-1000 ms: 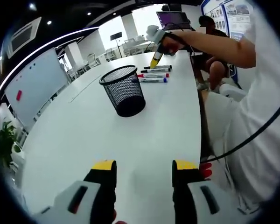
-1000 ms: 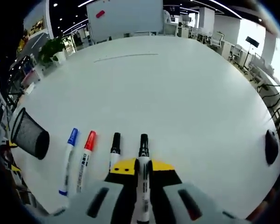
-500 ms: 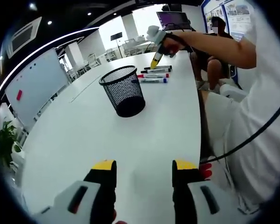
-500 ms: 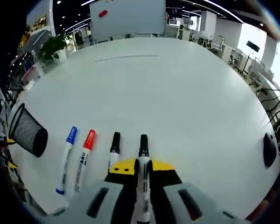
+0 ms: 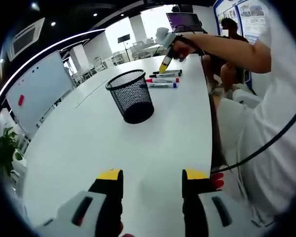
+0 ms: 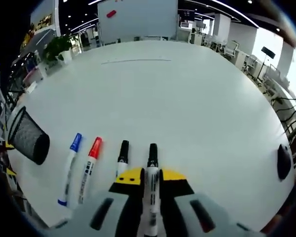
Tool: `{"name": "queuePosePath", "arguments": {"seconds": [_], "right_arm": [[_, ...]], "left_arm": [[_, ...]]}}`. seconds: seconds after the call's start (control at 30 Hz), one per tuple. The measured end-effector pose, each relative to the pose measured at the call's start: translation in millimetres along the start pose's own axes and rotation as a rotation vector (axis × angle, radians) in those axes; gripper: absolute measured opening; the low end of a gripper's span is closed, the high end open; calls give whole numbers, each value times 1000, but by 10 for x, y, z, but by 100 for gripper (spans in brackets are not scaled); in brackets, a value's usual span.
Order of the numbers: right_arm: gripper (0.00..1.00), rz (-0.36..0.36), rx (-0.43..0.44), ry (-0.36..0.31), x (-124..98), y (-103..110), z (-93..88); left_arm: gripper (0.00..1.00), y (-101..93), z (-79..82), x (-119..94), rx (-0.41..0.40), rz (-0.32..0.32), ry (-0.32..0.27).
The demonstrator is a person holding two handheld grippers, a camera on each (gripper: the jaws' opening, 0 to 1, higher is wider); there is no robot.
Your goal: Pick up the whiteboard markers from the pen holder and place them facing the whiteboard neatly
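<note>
Right tongs (image 6: 147,176) around 1 black marker (image 6: 151,170), beside 3 others.

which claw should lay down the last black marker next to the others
Right. The right claw is shut on the black marker, lined up beside the three laid markers. The left claw is open, short of the holder.

White table (image 6: 187,94): carries a black mesh pen holder (image 6: 27,140) and, beside it, four markers in a row with caps pointing the same way: blue marker (image 6: 70,165), red marker (image 6: 90,165), two black-capped markers (image 6: 122,155).
</note>
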State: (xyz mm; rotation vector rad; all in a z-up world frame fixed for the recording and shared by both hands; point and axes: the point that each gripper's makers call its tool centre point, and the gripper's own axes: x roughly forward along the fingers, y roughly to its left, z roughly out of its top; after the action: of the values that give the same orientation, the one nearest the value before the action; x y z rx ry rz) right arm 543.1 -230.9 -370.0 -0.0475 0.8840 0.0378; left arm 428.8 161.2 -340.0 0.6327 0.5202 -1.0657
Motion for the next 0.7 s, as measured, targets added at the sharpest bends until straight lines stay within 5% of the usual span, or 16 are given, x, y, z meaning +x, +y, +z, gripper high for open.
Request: {"name": "queuePosePath", "arguments": {"seconds": [0.7], "right_arm": [[19, -3, 18, -92, -143, -73, 54]], "left_arm": [[49, 25, 39, -40, -7, 12, 0]]}}
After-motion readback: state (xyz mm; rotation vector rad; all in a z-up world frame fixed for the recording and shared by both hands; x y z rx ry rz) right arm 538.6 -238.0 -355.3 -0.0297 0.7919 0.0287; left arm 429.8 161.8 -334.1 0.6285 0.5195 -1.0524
